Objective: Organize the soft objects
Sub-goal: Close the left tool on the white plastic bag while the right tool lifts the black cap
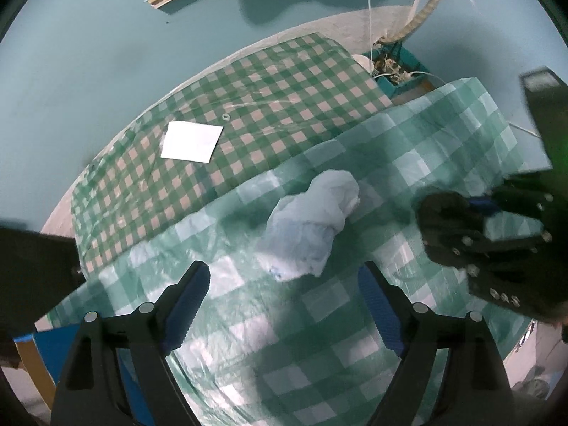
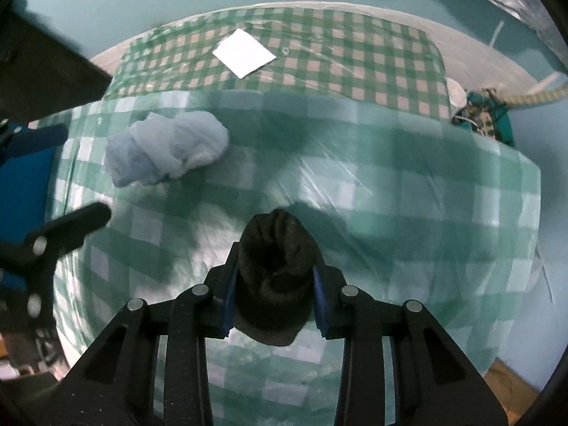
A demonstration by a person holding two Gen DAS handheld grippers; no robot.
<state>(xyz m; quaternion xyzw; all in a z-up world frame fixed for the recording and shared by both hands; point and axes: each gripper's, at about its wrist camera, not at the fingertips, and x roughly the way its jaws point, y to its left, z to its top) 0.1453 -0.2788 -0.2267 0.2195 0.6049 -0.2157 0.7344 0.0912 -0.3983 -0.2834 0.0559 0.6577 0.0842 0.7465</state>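
Teal walls behind; table [image 1: 319, 337] under a glossy pale-green checked plastic cover, with a darker green-and-tan checked cloth [image 1: 248, 106] farther back carrying a white card [image 1: 191, 141].

Left wrist view: left gripper [image 1: 284, 301] hovers above the cover, jaws spread wide, nothing between them and nothing touched. Pale blue bundle [image 1: 312, 227], crumpled, thin, possibly bagged, lies on the cover just ahead of the jaws. Right gripper [image 1: 472, 220] at the right edge, blurred, carrying a dark bundle.

Right wrist view: right gripper [image 2: 273, 291], jaws closed most of the way on a dark rolled sock [image 2: 277, 280], blue pads pressing both its sides; the roll bulges forward past the tips and sags below them. It looks lifted off the table, though I cannot tell for sure. Pale blue bundle to the left on the cover; one finger of the left gripper near it, apart from it.

Risks, as judged: the sock roll could unroll or slip from the pads, being soft and held at its middle only. The slick cover could slide or ruck up if the left jaws drag it while closing on the blue bundle, whose loose skin may pinch away without lifting the whole.
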